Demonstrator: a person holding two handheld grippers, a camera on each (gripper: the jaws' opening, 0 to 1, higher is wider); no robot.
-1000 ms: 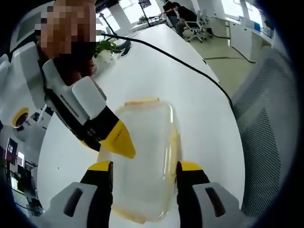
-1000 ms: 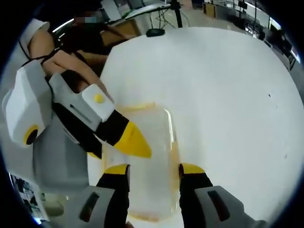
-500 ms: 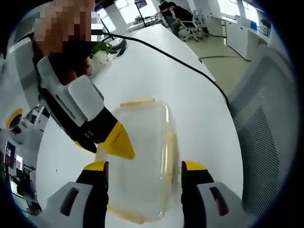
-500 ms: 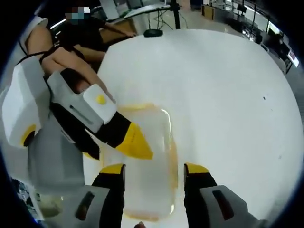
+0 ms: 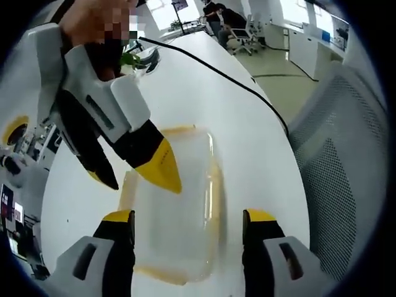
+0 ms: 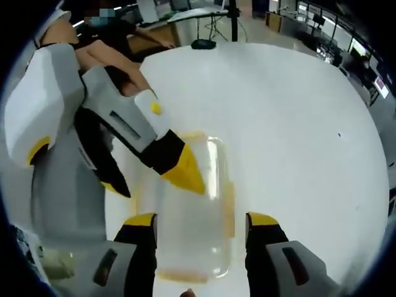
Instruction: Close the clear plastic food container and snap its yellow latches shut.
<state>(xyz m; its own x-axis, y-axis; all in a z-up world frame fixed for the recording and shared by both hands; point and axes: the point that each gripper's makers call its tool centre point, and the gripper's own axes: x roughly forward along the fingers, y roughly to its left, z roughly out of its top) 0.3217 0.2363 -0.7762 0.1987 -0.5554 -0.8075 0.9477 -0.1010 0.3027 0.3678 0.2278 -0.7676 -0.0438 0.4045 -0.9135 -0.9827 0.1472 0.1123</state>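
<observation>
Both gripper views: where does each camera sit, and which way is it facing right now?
Left gripper view: rides the left tool, looking down at the clear container on the white table; the right tool enters from the left.
Right gripper view: rides the right tool, above the same container; the left tool and a forearm show.
Shared: container, table.

Clear container (image 5: 176, 210), yellow latches (image 5: 215, 192), white table (image 5: 204, 93).

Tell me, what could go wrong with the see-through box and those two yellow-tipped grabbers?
The clear container sits near the white table's edge, so a hard push might slide it off. Both the left gripper and right gripper hang open, so nothing holds it steady. A yellow latch could stay unsnapped.
</observation>
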